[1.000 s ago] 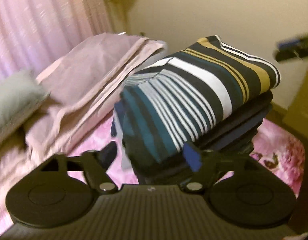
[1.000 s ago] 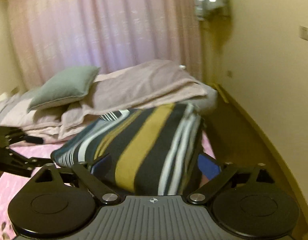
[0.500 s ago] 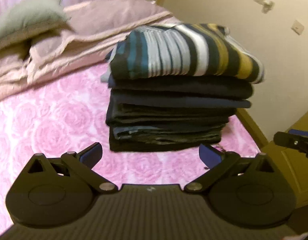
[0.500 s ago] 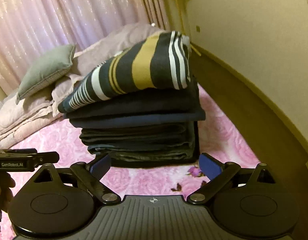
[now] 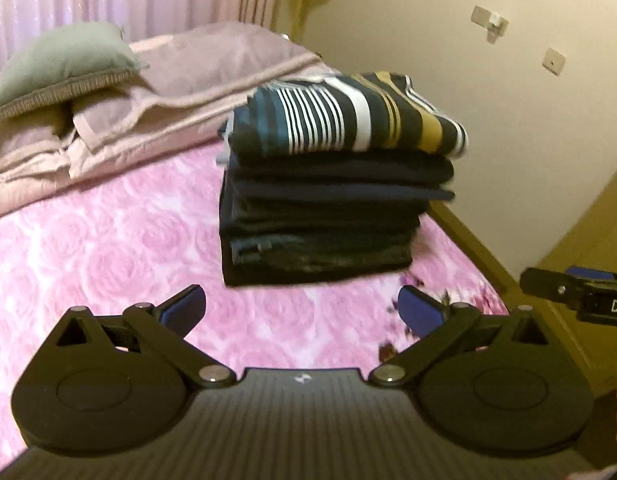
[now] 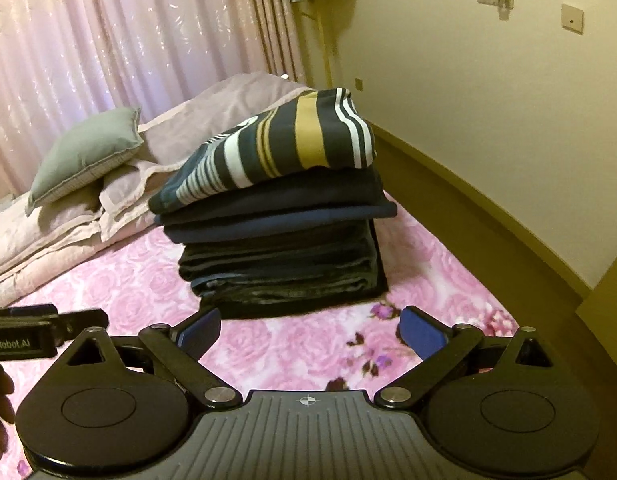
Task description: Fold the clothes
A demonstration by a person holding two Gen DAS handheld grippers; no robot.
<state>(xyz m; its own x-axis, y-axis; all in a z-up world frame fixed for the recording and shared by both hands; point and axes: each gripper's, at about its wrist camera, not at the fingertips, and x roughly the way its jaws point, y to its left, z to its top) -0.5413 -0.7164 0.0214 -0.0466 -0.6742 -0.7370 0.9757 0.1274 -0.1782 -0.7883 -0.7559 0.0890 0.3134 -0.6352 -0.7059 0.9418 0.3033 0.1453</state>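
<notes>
A stack of folded dark clothes [image 5: 324, 224] stands on the pink rose-patterned bed [image 5: 108, 264]. A folded striped shirt [image 5: 348, 120] in navy, white, teal and mustard lies on top. The stack [image 6: 284, 256] and the striped shirt [image 6: 276, 148] also show in the right wrist view. My left gripper [image 5: 302, 312] is open and empty, held back from the stack. My right gripper [image 6: 310, 326] is open and empty, also short of the stack. The right gripper's tip shows at the left wrist view's right edge [image 5: 580, 294].
A folded pink quilt [image 5: 168, 104] with a grey-green pillow [image 5: 60, 64] on it lies at the head of the bed. Pink curtains [image 6: 128, 40] hang behind. A cream wall [image 6: 488, 100] and a wooden bed frame [image 6: 468, 188] run along the right side.
Both grippers have let go of the striped shirt and drawn back from the stack. The shirt now rests on top of the stack. Both jaws have opened wider.
</notes>
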